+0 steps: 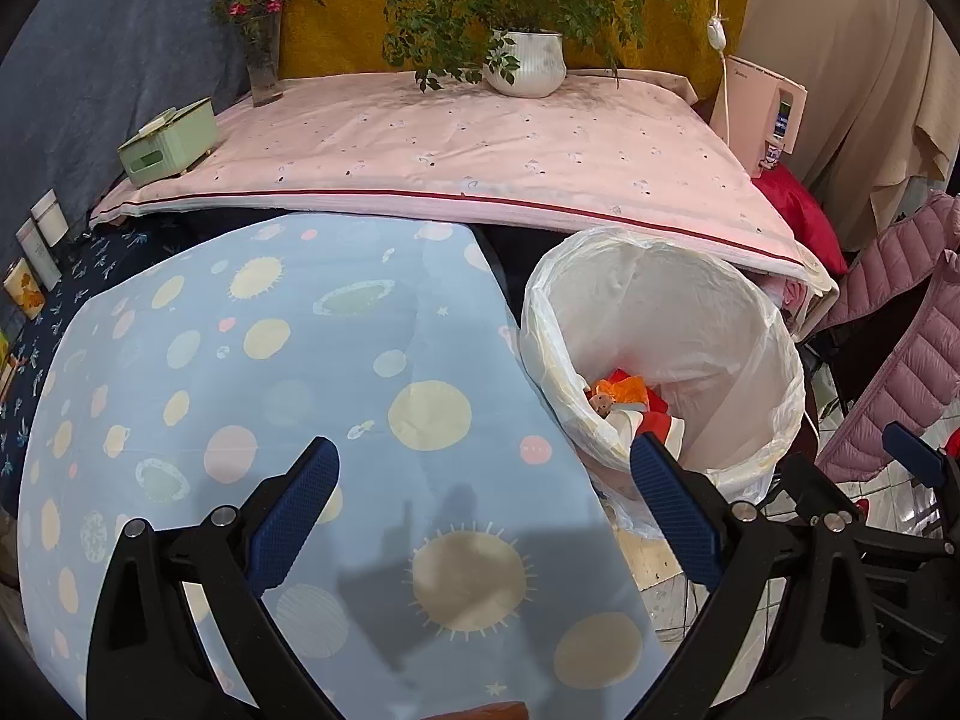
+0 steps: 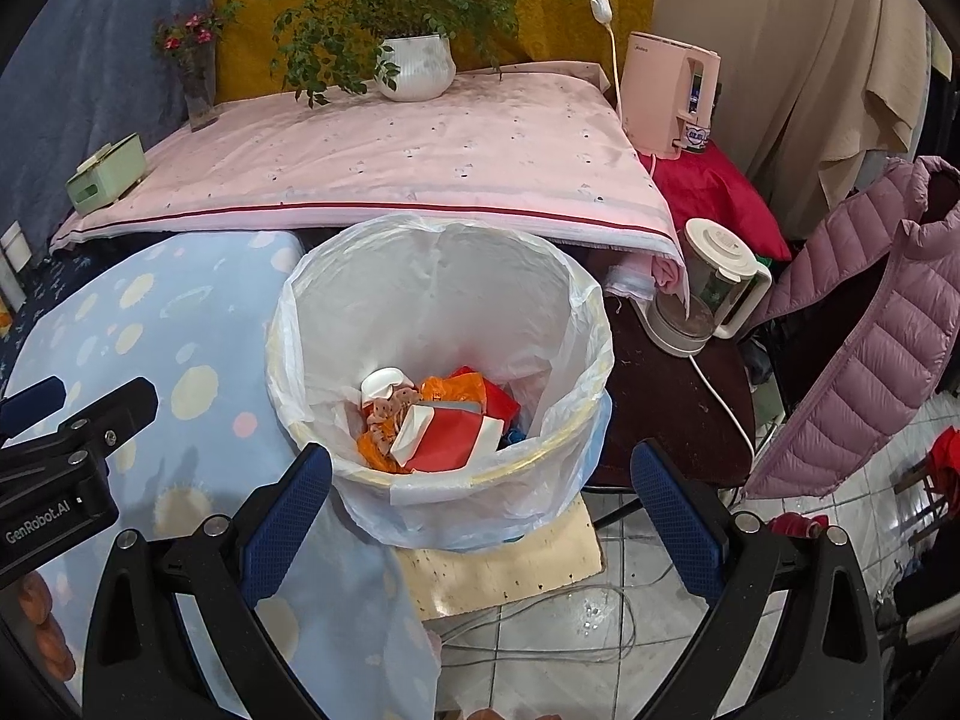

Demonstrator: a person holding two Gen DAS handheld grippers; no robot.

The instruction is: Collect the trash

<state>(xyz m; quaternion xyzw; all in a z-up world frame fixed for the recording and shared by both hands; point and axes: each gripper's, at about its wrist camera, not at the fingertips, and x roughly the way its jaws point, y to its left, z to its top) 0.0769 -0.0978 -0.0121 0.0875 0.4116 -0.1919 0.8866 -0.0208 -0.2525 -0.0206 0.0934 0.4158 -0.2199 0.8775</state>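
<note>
A bin lined with a white plastic bag [image 2: 438, 300] stands on the floor beside a table with a blue planet-print cloth [image 1: 270, 372]. Trash lies at the bin's bottom: a red and white carton [image 2: 447, 441], orange wrappers [image 2: 450, 387] and a white cup [image 2: 384, 383]. The bin also shows in the left wrist view [image 1: 666, 324]. My right gripper [image 2: 480, 480] is open and empty, just above the bin's near rim. My left gripper [image 1: 483, 480] is open and empty over the blue cloth, left of the bin.
A pink-clothed table [image 1: 456, 144] behind holds a potted plant [image 1: 528, 60], a flower vase [image 1: 264, 66] and a green tissue box [image 1: 168, 141]. A white kettle [image 2: 708, 288] sits on a dark stool at right. A pink jacket [image 2: 870, 324] hangs further right. Cables [image 2: 540, 624] lie on the tiled floor.
</note>
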